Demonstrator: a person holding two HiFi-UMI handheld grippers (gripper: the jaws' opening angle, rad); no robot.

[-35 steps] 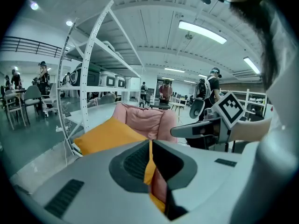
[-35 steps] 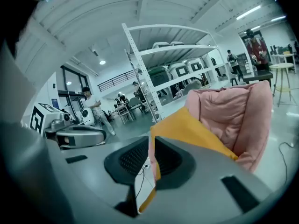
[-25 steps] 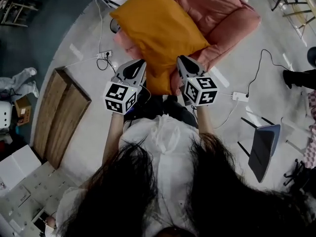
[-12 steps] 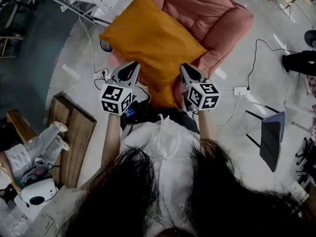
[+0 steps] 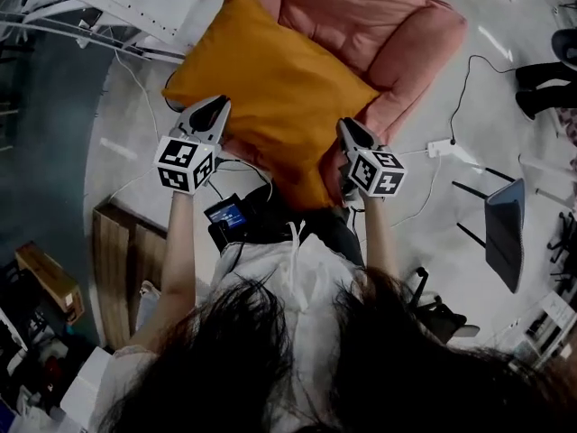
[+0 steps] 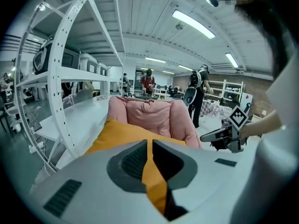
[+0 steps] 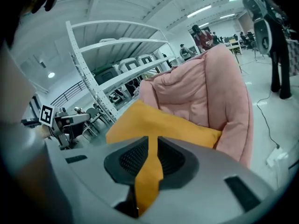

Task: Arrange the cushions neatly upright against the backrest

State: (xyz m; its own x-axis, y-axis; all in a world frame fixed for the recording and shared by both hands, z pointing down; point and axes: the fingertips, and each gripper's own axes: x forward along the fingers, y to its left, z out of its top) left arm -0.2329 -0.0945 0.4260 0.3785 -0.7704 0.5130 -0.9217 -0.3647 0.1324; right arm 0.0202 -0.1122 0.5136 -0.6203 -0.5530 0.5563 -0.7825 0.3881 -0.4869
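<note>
The left gripper [image 5: 215, 106] and right gripper [image 5: 348, 129] are each pinching their jaws on opposite edges of the orange cushion [image 5: 270, 88], overlapping the pink armchair [image 5: 388, 25] at upper right.

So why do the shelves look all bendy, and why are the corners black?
Left gripper view: the wide lens bends the shelf and blackens the corners; the ceiling light glares. Right gripper view: same bent shelf, same dark rim. Head view: the cushion is sharp, the floor curves at the edges, the hair is dark.
</note>
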